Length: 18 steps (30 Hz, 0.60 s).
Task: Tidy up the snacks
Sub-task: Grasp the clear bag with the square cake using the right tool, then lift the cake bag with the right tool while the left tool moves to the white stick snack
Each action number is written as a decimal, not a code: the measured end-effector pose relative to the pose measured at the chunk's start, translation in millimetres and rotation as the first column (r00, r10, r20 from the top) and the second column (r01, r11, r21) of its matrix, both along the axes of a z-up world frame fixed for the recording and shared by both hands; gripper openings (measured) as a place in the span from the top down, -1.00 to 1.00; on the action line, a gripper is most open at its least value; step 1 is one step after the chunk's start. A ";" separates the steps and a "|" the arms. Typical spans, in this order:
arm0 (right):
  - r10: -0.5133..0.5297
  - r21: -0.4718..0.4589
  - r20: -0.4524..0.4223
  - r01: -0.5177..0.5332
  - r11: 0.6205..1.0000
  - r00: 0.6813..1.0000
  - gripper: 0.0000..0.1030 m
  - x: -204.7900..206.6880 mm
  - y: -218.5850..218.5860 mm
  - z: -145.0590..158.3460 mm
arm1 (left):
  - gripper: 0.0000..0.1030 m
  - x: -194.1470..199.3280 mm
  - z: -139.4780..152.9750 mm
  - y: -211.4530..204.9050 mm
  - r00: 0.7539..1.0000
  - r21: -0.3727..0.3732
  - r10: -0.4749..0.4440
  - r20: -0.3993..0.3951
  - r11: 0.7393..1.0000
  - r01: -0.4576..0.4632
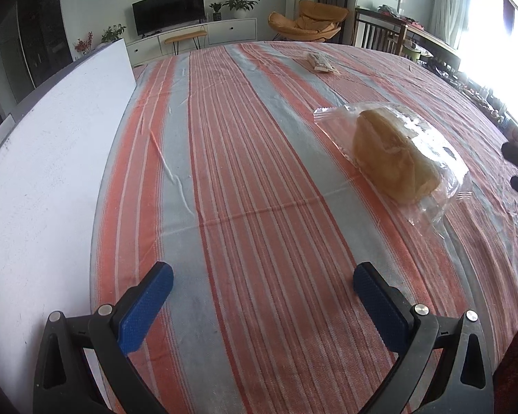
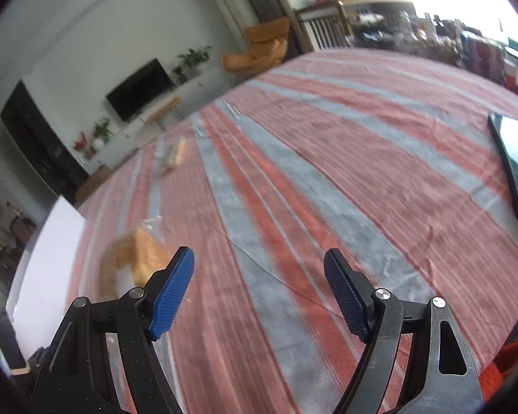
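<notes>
Bread in a clear wrapper (image 1: 395,153) lies on the striped tablecloth (image 1: 245,172), ahead and to the right of the left gripper (image 1: 263,305), its long axis running from near-right to far-left. Both grippers stand wide with nothing between the pads. From the right gripper (image 2: 259,289) the same bread sits just off its left finger — blurred there, but close, so I'd judge the right hand the nearer one for a pick. A second, smaller snack packet (image 1: 320,62) rests far across the cloth. A white board (image 1: 51,179) borders the left edge, a dark phone (image 2: 516,165) lies to the right. Beyond — a television, plants, an orange chair.
</notes>
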State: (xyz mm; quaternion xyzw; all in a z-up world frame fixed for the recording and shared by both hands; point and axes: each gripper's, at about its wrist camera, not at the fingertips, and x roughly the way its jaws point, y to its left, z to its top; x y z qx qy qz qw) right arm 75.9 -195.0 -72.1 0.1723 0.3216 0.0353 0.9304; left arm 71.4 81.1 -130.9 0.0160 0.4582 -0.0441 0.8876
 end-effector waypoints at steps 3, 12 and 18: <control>0.229 -0.055 -0.025 -0.230 0.972 0.973 -0.57 15.4 42.8 23.2 | -1.00 1.6 -0.2 -0.8 1.000 0.002 0.008 0.001 1.000 -0.008; 0.375 -0.334 -0.378 -0.502 0.797 0.846 -0.58 70.7 148.8 -19.6 | -1.00 1.8 -0.5 -1.2 1.000 0.001 0.010 0.001 1.000 -0.010; 0.352 -0.258 -0.378 -0.463 0.848 0.856 -0.72 78.1 125.8 -42.1 | -1.00 1.7 -0.5 -1.4 1.000 0.001 0.010 0.001 1.000 -0.010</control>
